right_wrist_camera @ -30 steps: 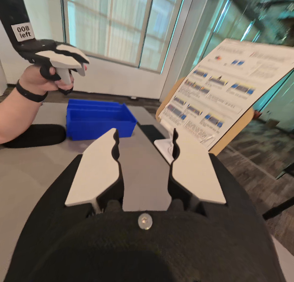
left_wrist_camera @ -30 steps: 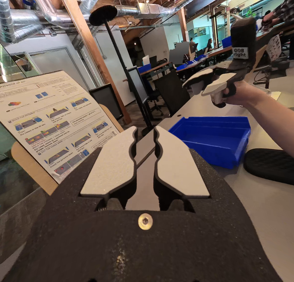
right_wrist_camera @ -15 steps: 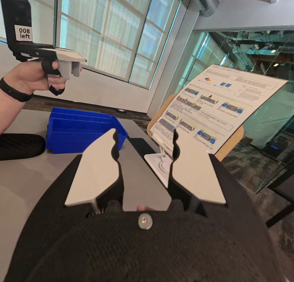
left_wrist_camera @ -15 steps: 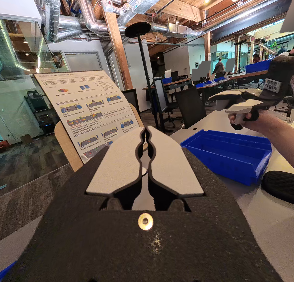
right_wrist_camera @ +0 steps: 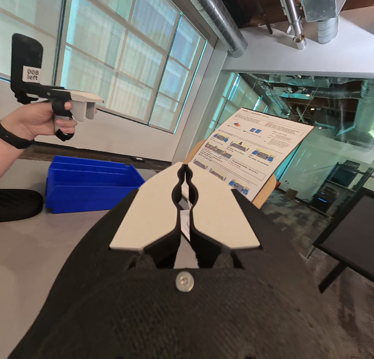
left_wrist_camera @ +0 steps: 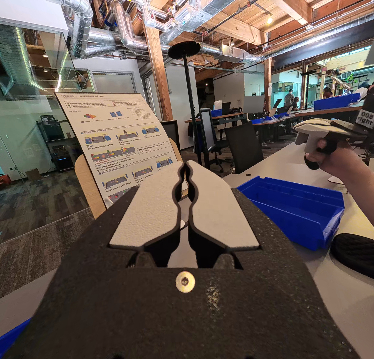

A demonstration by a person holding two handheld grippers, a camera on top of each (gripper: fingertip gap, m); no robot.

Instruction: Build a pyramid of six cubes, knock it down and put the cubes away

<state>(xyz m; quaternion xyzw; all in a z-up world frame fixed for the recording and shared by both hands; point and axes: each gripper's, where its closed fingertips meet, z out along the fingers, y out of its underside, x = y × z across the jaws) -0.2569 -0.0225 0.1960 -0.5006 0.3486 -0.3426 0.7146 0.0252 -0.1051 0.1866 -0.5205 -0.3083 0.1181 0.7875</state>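
Left gripper point(left_wrist_camera: 185, 165): held above the grey table point(left_wrist_camera: 334, 300), fingers pressed together, nothing between them.
Right gripper point(right_wrist_camera: 184, 165): likewise closed and empty, raised in the air.
Blue bin point(left_wrist_camera: 293, 205): on the table at 2 o'clock of the left gripper; no cubes visible inside.
Instruction board point(left_wrist_camera: 113, 138): propped upright at 11 o'clock.

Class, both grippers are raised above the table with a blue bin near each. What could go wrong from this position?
1. The left gripper and right gripper are shut and empty, so they must open before grasping.
2. Both point at the instruction board; lowering carelessly might knock it or a blue bin.
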